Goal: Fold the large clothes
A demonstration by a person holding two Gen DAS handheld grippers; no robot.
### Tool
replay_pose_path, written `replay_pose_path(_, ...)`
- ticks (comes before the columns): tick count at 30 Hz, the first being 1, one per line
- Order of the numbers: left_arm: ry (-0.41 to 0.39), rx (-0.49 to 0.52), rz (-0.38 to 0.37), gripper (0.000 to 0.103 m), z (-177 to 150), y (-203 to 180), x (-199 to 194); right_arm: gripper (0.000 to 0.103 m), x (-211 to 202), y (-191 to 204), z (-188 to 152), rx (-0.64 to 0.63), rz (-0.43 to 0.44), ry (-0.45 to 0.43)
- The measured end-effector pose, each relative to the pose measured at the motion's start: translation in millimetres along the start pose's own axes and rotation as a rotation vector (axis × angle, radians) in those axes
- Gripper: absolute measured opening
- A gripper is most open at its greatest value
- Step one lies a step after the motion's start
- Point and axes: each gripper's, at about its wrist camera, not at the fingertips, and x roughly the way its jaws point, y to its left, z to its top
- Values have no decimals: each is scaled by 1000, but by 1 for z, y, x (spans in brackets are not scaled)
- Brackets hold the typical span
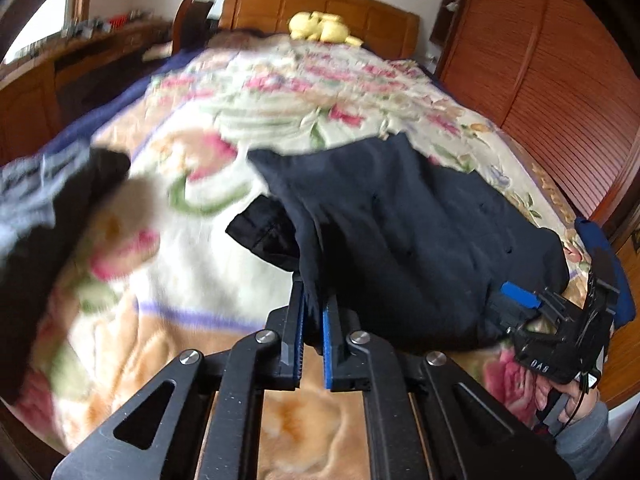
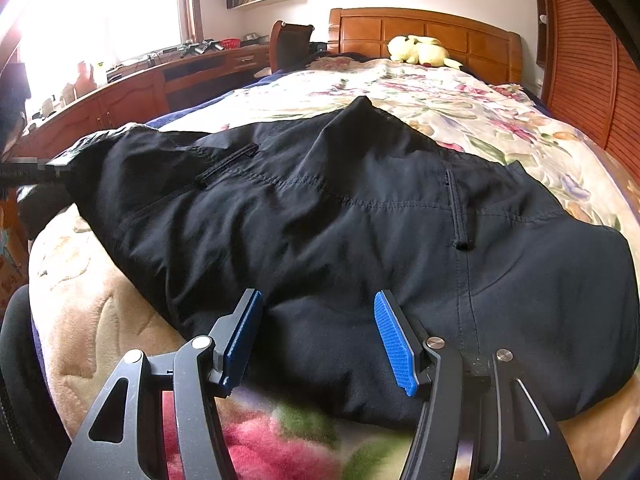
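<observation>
1. Floral blanket (image 1: 224, 128) covers a bed with a wooden headboard (image 1: 320, 8); a yellow plush toy (image 1: 320, 26) sits at its far end, louvred wardrobe doors (image 1: 560, 92) to the right.
2. Left wrist view: dark trousers (image 1: 420, 232) lie on the blanket just ahead. The left gripper (image 1: 314, 300) has its jaws pressed together, pinching an edge of the cloth, which rises from the bed there.
3. Same view: the right gripper (image 1: 520, 300) rests at the trousers' near right edge, held by a hand (image 1: 576, 400).
4. Right wrist view: the trousers (image 2: 340, 220) spread across the blanket (image 2: 460, 116). The right gripper (image 2: 318, 332) stands spread, fabric between its blue pads (image 2: 394, 344) but not squeezed.
</observation>
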Motion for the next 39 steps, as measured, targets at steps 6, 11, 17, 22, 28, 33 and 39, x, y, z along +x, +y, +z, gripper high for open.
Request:
replay_pose_path(6, -77, 100, -17, 6, 38, -43, -14, 60, -9, -7, 0, 17, 33, -2)
replay_pose_path(11, -107, 186, -45, 6, 60, -83, -16, 60, -31, -36, 1, 60, 9, -42)
replay_pose_path(17, -123, 287, -110, 6, 77, -143, -12, 60, -68, -91, -6, 137, -100, -109)
replay_pose_path(22, -121, 374, -183, 5, 85, -206, -4, 60, -92, -129, -18, 203, -152, -138)
replay_pose_path(28, -94, 463, -266, 5, 79, -266, 4, 60, -109, -160, -32, 283, -162, -156)
replay_pose_path(33, -26, 512, -262, 5, 65, -289, 18, 60, -106, -154, -29, 278, -160, -151)
replay_pose_path(39, -36, 537, -239, 22, 54, -283, 7, 60, -109, -146, -30, 255, -162, -146)
